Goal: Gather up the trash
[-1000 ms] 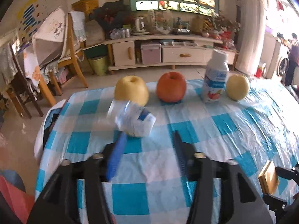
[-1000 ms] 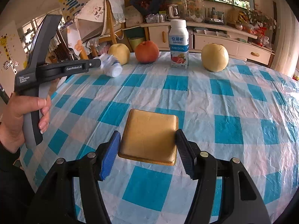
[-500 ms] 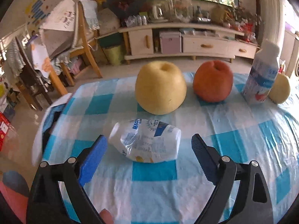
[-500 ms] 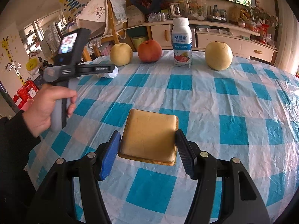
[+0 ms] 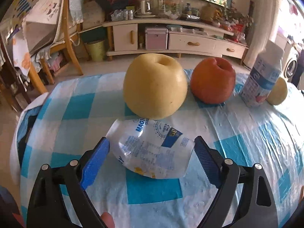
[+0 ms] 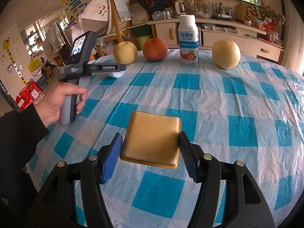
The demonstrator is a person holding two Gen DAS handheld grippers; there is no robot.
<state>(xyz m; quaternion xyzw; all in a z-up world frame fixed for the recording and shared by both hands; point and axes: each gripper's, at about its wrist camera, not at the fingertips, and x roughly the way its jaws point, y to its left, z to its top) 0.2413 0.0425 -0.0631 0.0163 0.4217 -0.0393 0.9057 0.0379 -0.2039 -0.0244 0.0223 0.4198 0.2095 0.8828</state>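
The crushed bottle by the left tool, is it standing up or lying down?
Lying down. The bottle rests on its side, crumpled, on the tablecloth in front of the pear.

Cream low cabinet [image 5: 171,38] along far wall, wooden chair [image 5: 62,38] left, pale floor, daylight from right.

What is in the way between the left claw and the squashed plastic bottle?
Nothing visible. The squashed plastic bottle already lies between the open fingers of the left claw, with bare tablecloth in front of it. The yellow pear sits just behind the bottle, so pushing forward could bump it.
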